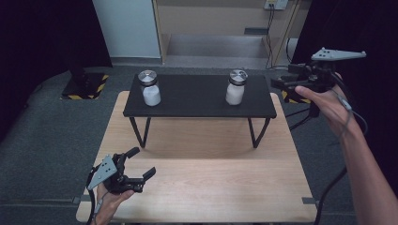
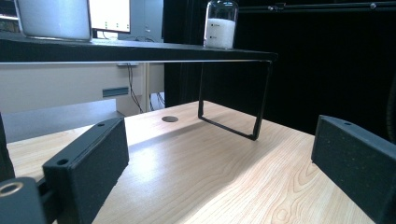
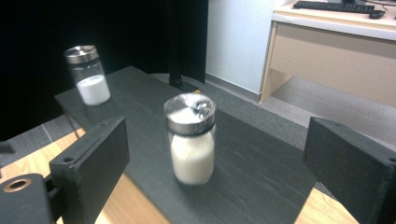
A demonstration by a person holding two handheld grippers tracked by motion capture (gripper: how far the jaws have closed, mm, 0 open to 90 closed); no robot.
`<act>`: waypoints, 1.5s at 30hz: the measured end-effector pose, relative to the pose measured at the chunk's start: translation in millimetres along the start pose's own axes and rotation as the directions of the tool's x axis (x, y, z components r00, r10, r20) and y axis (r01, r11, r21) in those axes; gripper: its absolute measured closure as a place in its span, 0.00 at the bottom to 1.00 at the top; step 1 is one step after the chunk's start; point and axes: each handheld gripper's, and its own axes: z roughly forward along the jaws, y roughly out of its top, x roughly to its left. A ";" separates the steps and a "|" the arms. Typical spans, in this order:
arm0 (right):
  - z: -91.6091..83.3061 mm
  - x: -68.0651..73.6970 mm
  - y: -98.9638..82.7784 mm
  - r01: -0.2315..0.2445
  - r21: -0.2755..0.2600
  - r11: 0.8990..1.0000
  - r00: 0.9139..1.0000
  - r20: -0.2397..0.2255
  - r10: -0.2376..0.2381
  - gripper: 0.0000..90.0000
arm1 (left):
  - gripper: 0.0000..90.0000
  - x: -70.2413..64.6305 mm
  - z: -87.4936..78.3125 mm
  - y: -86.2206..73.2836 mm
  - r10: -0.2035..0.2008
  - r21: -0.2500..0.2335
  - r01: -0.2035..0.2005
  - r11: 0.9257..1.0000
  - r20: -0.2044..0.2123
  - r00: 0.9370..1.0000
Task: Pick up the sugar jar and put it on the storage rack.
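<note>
Two jars [image 1: 151, 87] [image 1: 236, 86] stand well apart on a black shelf [image 1: 199, 101].

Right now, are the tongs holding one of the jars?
No, nothing is held. The left tongs gape open over the wooden table. The right tongs are open too, facing the right jar without touching it.

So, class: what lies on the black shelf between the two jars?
Nothing: the high view shows bare black shelf between the left jar and the right jar.
</note>
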 end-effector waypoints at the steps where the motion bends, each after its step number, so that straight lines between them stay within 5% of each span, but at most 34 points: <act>1: -4.1 1.3 -4.1 0.006 -0.006 1.000 1.000 0.000 -0.006 0.08 | 0.03 -0.1 0.2 0.0 0.000 0.001 0.000 1.000 0.000 1.000; 15: -27.7 26.3 -66.8 0.094 -0.098 0.991 0.991 -0.081 -0.102 0.09 | 0.03 -0.9 0.5 0.3 0.001 0.008 -0.001 1.000 -0.004 1.000; 22: -17.9 47.2 -92.8 0.114 -0.064 0.991 0.989 -0.092 -0.120 0.10 | 0.03 -0.9 0.3 0.4 0.003 0.008 -0.003 1.000 -0.002 1.000; 25: -11.5 61.1 -104.6 0.153 -0.041 0.987 0.986 -0.062 -0.155 0.10 | 0.03 -0.9 0.6 0.4 0.001 0.009 -0.001 1.000 -0.001 1.000; 39: 27.1 84.0 -184.2 0.098 -0.022 0.995 0.993 -0.058 -0.099 0.10 | 0.03 -0.8 0.3 0.5 0.003 0.009 -0.003 1.000 -0.002 1.000; 45: 32.7 92.7 -214.5 0.080 -0.052 0.995 0.997 -0.004 -0.080 0.10 | 0.03 -1.2 0.9 0.4 0.005 0.013 -0.005 1.000 -0.003 1.000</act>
